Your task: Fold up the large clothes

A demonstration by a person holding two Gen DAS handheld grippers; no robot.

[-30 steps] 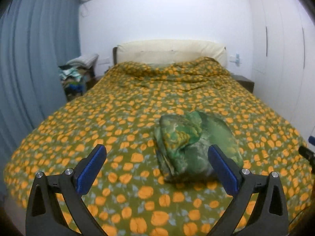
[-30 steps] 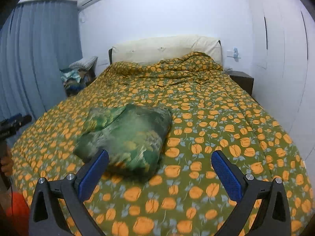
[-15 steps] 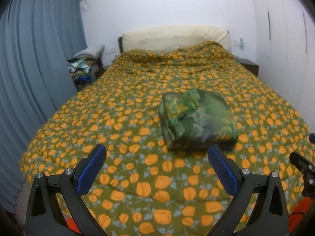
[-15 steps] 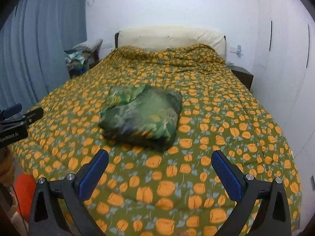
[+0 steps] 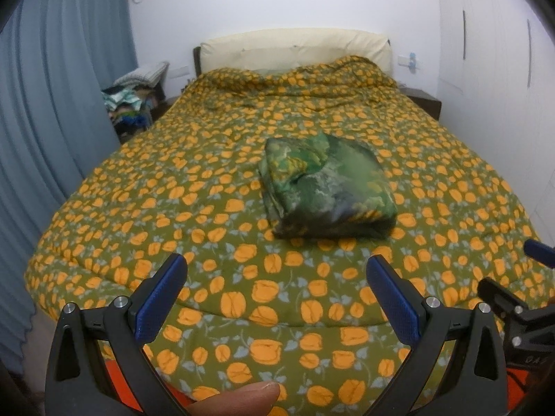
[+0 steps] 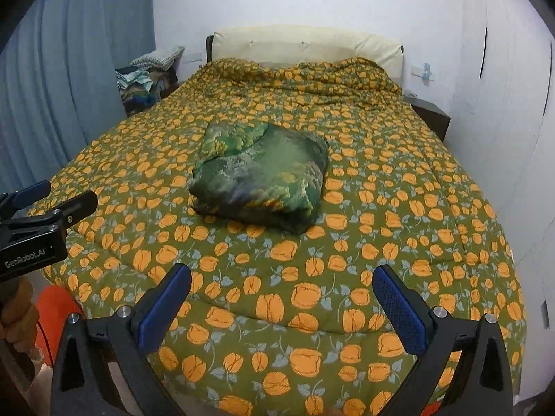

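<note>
A green patterned garment (image 5: 326,187) lies folded into a thick rectangle in the middle of the bed; it also shows in the right wrist view (image 6: 263,176). My left gripper (image 5: 277,277) is open and empty, held back over the foot of the bed, well short of the garment. My right gripper (image 6: 282,287) is open and empty, also back over the foot of the bed. The right gripper's side shows at the right edge of the left wrist view (image 5: 520,308), and the left gripper shows at the left edge of the right wrist view (image 6: 38,222).
The bed carries an olive quilt with orange flowers (image 5: 208,208) and a cream headboard (image 5: 295,48). Blue curtains (image 5: 52,104) hang on the left. A pile of clothes (image 5: 135,100) sits by the bed's far left corner. A dark nightstand (image 6: 430,118) and white wall stand on the right.
Both grippers have pulled back and up from the folded garment toward the foot of the bed. The garment stays put on the quilt. Both grippers stayed open.
</note>
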